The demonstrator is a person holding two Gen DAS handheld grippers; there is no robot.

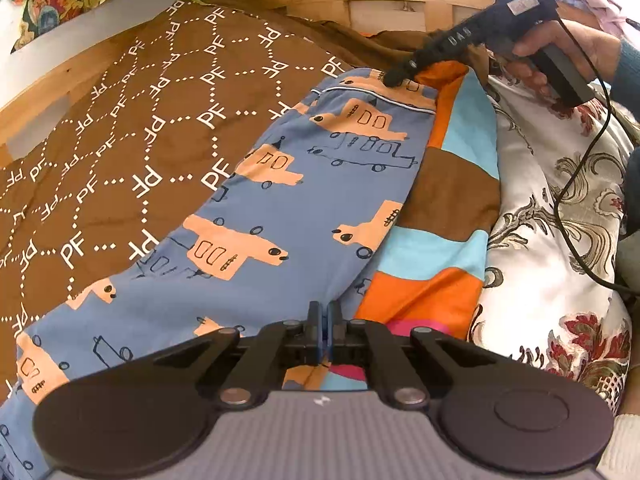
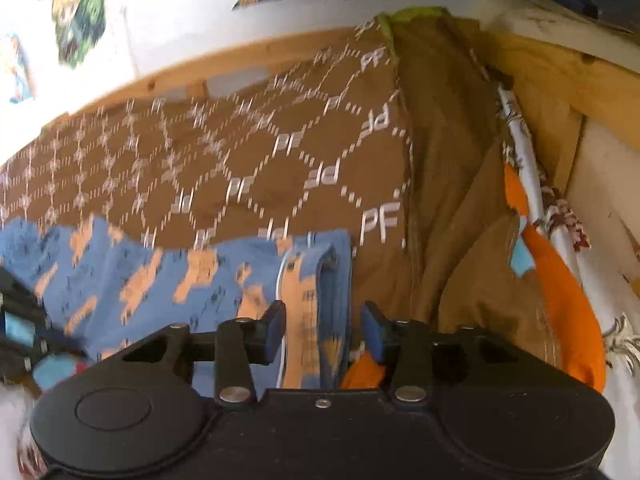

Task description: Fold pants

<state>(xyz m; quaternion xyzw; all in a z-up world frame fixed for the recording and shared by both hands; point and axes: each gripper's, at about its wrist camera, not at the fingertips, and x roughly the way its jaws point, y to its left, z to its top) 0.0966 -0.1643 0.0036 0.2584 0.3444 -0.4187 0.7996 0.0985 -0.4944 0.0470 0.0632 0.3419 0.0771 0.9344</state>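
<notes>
Blue pants (image 1: 304,200) printed with orange vehicles lie stretched across a brown bedcover (image 1: 132,148), waistband at the far end. My left gripper (image 1: 324,314) is shut at the near right edge of the pants; no cloth shows between its pads. A hand (image 1: 536,56) holds my right gripper (image 1: 394,74) with its tips at the waistband. In the right wrist view the right gripper (image 2: 322,320) is open. The piped waistband of the pants (image 2: 308,280) lies between its blue pads (image 2: 276,320) with gaps on both sides.
A striped orange, light-blue and brown cloth (image 1: 452,200) lies under the right side of the pants. A white floral cloth (image 1: 560,220) lies further right, crossed by a black cable (image 1: 580,160). A wooden bed frame (image 1: 400,4) borders the far side.
</notes>
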